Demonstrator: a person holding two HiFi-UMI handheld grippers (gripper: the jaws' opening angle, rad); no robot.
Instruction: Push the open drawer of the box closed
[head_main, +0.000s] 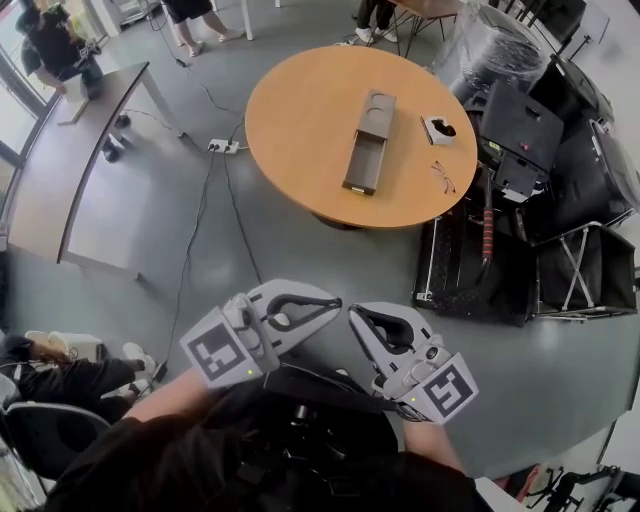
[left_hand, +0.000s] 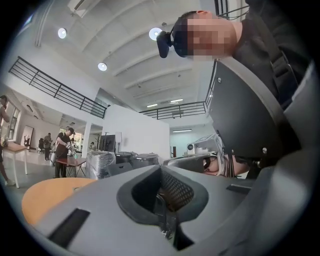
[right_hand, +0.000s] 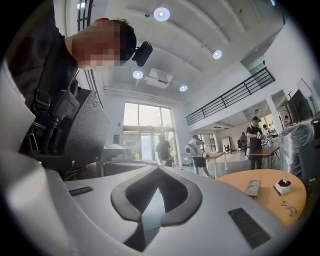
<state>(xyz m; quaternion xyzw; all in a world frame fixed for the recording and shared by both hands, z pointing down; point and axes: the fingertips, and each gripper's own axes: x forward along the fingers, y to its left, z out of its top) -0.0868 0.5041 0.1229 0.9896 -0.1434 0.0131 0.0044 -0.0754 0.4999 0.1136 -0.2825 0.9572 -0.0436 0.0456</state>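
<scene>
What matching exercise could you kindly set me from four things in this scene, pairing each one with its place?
Things:
1. box with the open drawer
2. eyeglasses
3. power strip
4. small white tray

Places:
A. on the floor, left of the round table
B. near the middle of the table
C. on the table, close to its rim on the side nearer the camera
D. on the table, right of the box, level with its closed end

Pairs: 1-B, 2-C, 3-A, 4-D
</scene>
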